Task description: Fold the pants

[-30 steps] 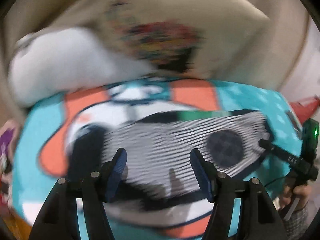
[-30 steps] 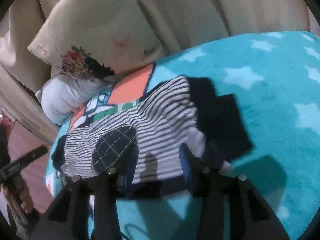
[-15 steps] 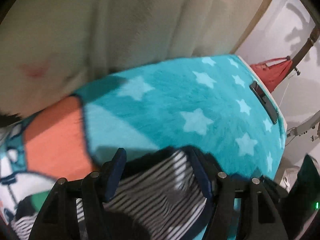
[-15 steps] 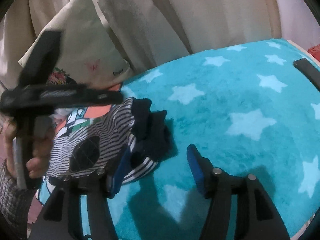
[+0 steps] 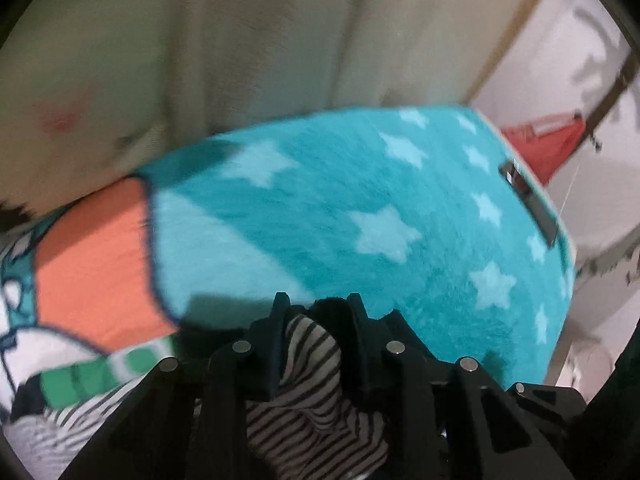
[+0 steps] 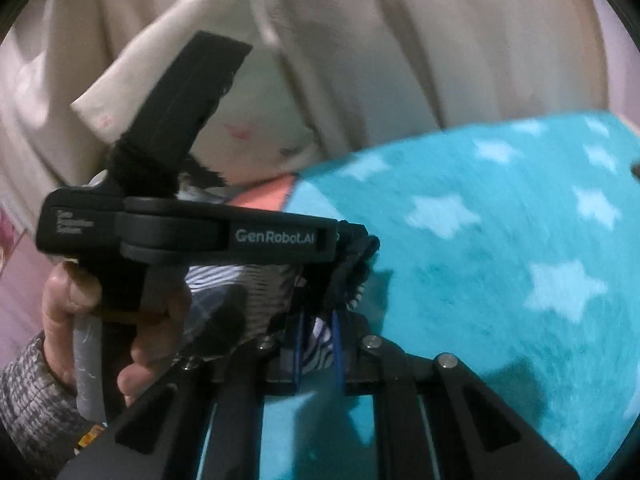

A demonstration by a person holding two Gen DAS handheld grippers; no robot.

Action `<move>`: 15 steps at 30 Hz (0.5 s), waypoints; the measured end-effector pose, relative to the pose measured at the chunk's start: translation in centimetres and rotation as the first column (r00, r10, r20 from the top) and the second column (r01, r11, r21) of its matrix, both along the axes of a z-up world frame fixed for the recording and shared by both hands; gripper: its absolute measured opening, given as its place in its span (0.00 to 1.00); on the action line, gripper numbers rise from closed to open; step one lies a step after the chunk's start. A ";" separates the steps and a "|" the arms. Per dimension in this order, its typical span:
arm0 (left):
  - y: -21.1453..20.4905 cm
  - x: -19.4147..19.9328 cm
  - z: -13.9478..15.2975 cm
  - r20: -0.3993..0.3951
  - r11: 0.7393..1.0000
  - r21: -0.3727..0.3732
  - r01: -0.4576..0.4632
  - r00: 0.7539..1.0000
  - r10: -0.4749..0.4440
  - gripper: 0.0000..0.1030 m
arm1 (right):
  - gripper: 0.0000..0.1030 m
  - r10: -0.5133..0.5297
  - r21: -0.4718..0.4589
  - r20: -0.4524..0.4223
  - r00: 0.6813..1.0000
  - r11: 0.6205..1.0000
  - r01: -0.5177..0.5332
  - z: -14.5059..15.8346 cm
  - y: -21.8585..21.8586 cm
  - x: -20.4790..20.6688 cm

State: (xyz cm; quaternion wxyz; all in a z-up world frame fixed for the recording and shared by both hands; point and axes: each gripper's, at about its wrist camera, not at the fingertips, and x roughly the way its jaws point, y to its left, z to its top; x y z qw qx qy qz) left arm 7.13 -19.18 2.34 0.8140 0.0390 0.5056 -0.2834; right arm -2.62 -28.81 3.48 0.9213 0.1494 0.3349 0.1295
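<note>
Star-patterned teal blanket (image 5: 320,216), cream curtain (image 5: 240,40)

Most of the striped pants (image 5: 308,404) cannot be seen: in the left wrist view the left gripper's (image 5: 318,306) own frame covers them below the blanket (image 5: 360,208), and the lower edge cuts off the rest. In the right wrist view the left gripper's body (image 6: 184,236) and the person's hand (image 6: 120,320) hide the pants' far part; only a striped scrap shows between the right gripper's (image 6: 318,320) fingers. The blanket's stars are smeared by blur. A dark flat object (image 5: 528,200) at the blanket's far corner is too blurred to identify.
</note>
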 end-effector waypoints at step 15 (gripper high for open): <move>20.3 -5.4 0.9 0.025 0.879 -0.135 -0.458 0.885 0.465 0.41 | 0.38 0.385 -0.026 -0.104 0.917 0.921 -0.389 -0.8 13.9 2.1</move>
